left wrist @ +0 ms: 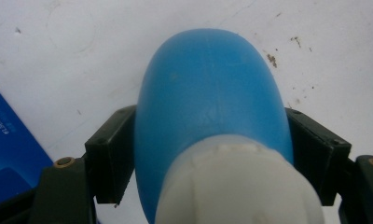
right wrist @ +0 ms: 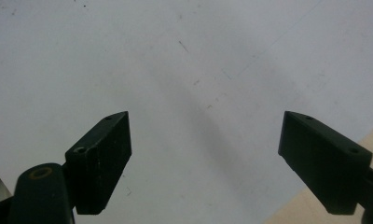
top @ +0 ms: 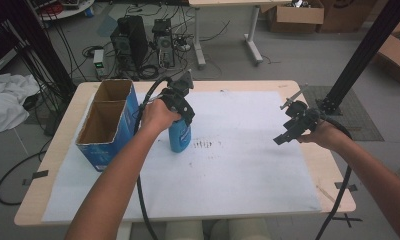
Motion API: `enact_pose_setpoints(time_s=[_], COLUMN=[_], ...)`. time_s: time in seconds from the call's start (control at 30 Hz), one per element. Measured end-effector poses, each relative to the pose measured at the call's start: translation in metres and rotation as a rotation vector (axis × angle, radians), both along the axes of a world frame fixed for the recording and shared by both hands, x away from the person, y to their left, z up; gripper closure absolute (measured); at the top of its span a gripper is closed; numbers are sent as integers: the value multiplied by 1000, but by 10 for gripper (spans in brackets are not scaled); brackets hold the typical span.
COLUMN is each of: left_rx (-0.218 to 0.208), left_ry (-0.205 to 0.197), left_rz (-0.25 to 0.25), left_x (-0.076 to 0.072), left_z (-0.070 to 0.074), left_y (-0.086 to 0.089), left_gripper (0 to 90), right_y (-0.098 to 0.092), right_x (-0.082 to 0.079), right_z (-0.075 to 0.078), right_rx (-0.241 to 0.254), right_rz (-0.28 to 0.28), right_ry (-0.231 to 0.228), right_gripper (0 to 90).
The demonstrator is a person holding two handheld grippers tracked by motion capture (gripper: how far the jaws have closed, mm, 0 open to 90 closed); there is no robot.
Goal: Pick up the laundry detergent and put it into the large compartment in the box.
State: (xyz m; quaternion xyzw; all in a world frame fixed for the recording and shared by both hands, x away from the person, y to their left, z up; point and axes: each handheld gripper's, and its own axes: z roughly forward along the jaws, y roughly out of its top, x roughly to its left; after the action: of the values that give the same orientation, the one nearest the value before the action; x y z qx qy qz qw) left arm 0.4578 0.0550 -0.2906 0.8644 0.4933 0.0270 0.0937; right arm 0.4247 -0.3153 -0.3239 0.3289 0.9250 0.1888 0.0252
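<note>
Bottle [left wrist: 208, 93] between left gripper [left wrist: 212, 154] pads

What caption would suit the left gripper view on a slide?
Left gripper closed on a blue bottle with a white cap, above the white table cover.

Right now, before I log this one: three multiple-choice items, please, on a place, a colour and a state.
1. Where does the bottle stand?
A. inside the box
B. on the white sheet, right of the box
C. on the floor

2. What colour is the bottle's cap?
A. white
B. red
C. black

3. How is the right gripper?
A. shut on the bottle
B. shut on nothing
C. open

Key: 1 B, it stands on the sheet beside the box; 2 A, the left gripper view shows a white cap; 3 C, its jaws stand wide apart over bare sheet.
</note>
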Motion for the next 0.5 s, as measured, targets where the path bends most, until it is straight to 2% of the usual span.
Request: enact_pose_setpoints(time_s=[0.5], left_rx=[-3], left_ry=[-7], left_rz=[6], left_x=[-1], left_z=[2], left_y=[1], left_gripper=[319], right_y=[2], right_x=[0], right_z=[0], right_rx=[0], right_rz=[6], right_ry=[-1], right_gripper=[171])
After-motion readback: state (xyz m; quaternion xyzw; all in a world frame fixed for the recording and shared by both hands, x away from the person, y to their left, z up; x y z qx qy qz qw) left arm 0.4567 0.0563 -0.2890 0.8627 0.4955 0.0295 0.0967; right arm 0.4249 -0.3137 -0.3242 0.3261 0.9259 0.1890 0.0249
